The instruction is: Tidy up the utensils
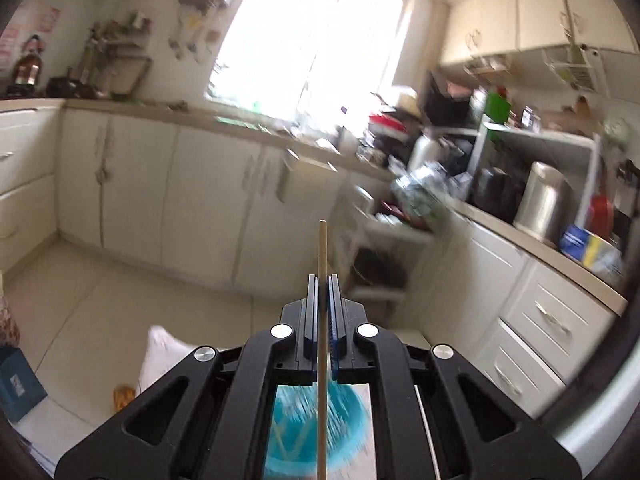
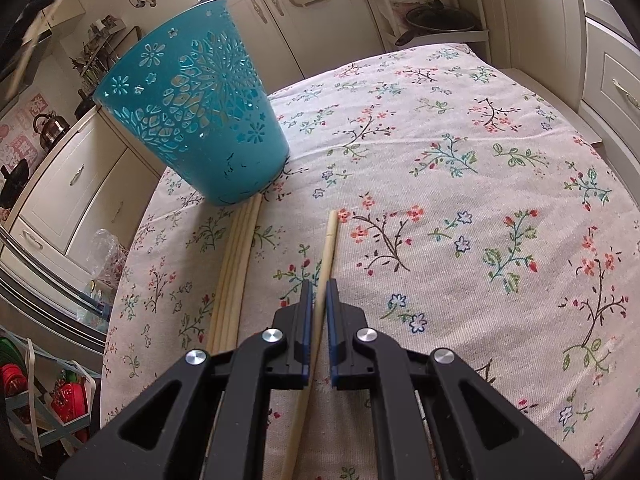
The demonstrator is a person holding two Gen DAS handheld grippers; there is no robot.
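Note:
My left gripper (image 1: 322, 280) is shut on a wooden chopstick (image 1: 321, 252) and holds it upright, high above the teal perforated holder (image 1: 344, 420), which shows blurred below the jaws with chopsticks inside. In the right wrist view the same teal holder (image 2: 196, 108) stands on the floral tablecloth (image 2: 460, 208). My right gripper (image 2: 319, 286) sits low over the cloth with its jaws narrowly apart around a single chopstick (image 2: 328, 248) that lies on the cloth. A bundle of several chopsticks (image 2: 236, 268) lies just left of it, its far ends touching the holder's base.
White kitchen cabinets (image 1: 172, 200) and a cluttered counter (image 1: 520, 200) ring the room. A shelf with a pan (image 2: 440, 20) stands beyond the table's far edge. A kettle (image 2: 50, 128) sits on the left counter. A white bag (image 1: 160, 356) lies on the floor.

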